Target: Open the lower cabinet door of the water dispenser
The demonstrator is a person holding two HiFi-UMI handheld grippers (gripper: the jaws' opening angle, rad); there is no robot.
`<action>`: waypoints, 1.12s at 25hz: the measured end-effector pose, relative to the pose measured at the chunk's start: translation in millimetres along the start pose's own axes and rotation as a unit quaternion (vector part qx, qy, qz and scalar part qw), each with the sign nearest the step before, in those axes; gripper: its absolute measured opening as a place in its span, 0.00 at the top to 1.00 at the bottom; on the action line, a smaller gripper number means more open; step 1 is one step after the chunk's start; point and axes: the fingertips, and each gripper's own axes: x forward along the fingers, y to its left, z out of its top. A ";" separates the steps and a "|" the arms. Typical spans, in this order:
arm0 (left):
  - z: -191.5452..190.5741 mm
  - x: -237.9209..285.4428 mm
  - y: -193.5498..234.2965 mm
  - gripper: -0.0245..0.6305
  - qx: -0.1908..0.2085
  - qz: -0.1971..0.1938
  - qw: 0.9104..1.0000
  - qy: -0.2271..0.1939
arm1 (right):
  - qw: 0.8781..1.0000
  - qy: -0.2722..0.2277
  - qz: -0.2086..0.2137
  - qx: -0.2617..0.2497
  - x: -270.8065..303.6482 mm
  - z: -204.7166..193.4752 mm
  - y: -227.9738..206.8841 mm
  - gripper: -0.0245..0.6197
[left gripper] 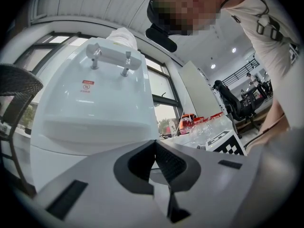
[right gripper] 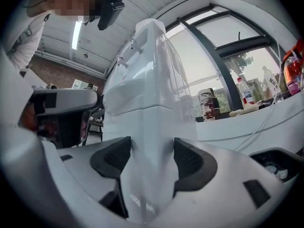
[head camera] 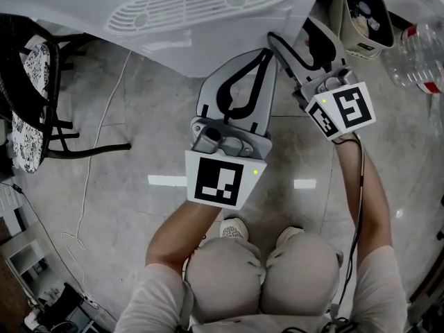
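The white water dispenser [head camera: 201,12] stands ahead of me, its vented top showing in the head view. The left gripper view shows its two taps and, under the drip ledge, the lower cabinet front [left gripper: 71,151]. My left gripper [head camera: 267,51] points at that front with its jaws shut and nothing between them [left gripper: 154,146]. My right gripper [head camera: 295,33] is at the dispenser's right side. Its jaws stand open, and the dispenser's vertical corner edge [right gripper: 147,127] shows in the gap [right gripper: 152,158]. I cannot tell whether the pads touch it.
A black chair [head camera: 28,96] stands at the left, with a thin cable [head camera: 90,172] lying on the floor. To the right of the dispenser are a white bin [head camera: 364,12] and a clear plastic bottle [head camera: 416,54]. Several bottles [right gripper: 242,91] stand on a window ledge.
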 end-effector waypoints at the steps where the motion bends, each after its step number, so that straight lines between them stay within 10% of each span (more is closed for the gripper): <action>1: -0.9 -0.5 0.1 0.96 0.000 0.000 1.000 0.001 | 1.000 -0.003 -0.002 -0.001 -0.3 0.2 -0.1 0.54; 13: 21.9 -16.6 0.6 0.96 0.007 0.001 1.000 -0.020 | 0.999 -0.026 -0.016 0.015 -24.8 2.7 14.0 0.58; 28: 51.1 -92.3 8.4 0.96 0.052 0.018 0.998 -0.025 | 0.996 -0.038 0.081 0.018 -100.8 8.0 123.0 0.67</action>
